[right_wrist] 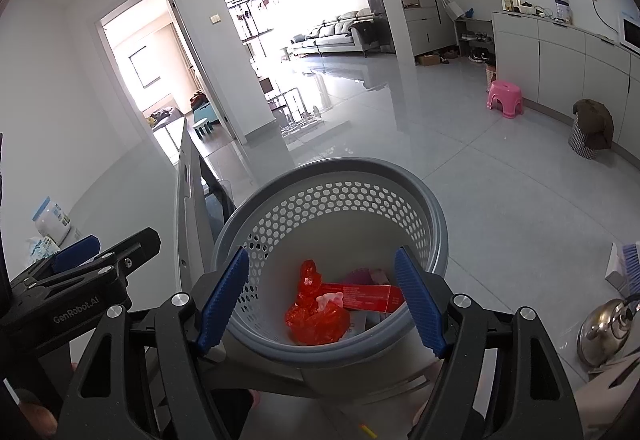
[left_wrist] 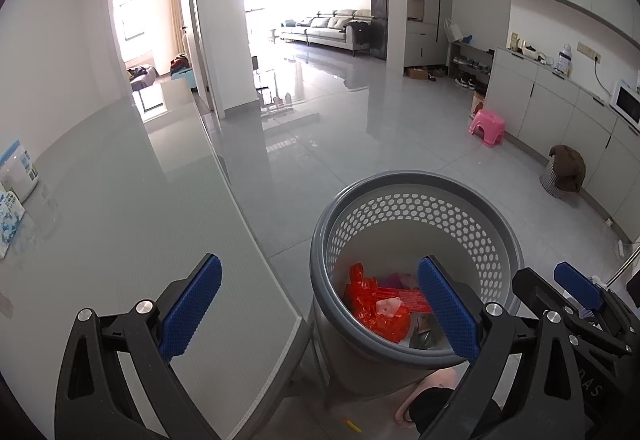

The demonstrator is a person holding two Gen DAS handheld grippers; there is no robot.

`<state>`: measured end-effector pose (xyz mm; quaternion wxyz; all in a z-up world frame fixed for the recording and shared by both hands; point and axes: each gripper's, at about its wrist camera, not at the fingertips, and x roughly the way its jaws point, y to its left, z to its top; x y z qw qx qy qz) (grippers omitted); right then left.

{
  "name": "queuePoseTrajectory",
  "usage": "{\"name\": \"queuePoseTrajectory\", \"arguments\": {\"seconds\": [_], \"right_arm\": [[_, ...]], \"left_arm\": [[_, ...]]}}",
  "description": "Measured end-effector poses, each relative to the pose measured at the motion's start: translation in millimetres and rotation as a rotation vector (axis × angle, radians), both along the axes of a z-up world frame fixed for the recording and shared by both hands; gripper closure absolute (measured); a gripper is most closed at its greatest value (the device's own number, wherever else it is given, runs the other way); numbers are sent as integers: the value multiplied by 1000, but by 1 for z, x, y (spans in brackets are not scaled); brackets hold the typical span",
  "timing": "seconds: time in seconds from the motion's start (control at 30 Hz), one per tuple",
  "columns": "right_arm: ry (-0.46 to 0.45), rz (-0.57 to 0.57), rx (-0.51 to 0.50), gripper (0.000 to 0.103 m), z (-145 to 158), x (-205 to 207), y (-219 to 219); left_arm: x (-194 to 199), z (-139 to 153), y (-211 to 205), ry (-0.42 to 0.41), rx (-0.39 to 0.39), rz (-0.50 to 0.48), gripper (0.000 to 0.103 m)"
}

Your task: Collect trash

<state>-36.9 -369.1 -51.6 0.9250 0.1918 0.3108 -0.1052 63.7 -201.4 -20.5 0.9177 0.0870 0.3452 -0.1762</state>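
Both claws released over the bin.
Left claw (left_wrist: 318, 308) and right claw (right_wrist: 322, 302) gape, empty; red bag (right_wrist: 316, 314) and red box (right_wrist: 370, 296) lie in bin (right_wrist: 438, 224), right of tabletop (left_wrist: 120, 200).

Grey table (left_wrist: 132, 208), glossy top: white canister with blue label (left_wrist: 18, 170) and a blue-and-white packet (left_wrist: 10, 218) just beside it, at the far-left edge. Pale tiled floor (left_wrist: 360, 144): perforated grey waste basket (left_wrist: 416, 200) beside table corner; pink stool (left_wrist: 487, 127); checked bin (left_wrist: 554, 182) near cabinets.
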Motion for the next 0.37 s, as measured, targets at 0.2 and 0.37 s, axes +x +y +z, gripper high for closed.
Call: {"name": "queuePoseTrajectory", "arguments": {"seconds": [0.2,0.37], "right_arm": [[-1,-1,1,31,0,0,0],[-1,-2,1,31,0,-1,0]], "left_arm": [[0,0,-3,1,5,-3,6],[1,-1,-2,2,4,-1,6]]}}
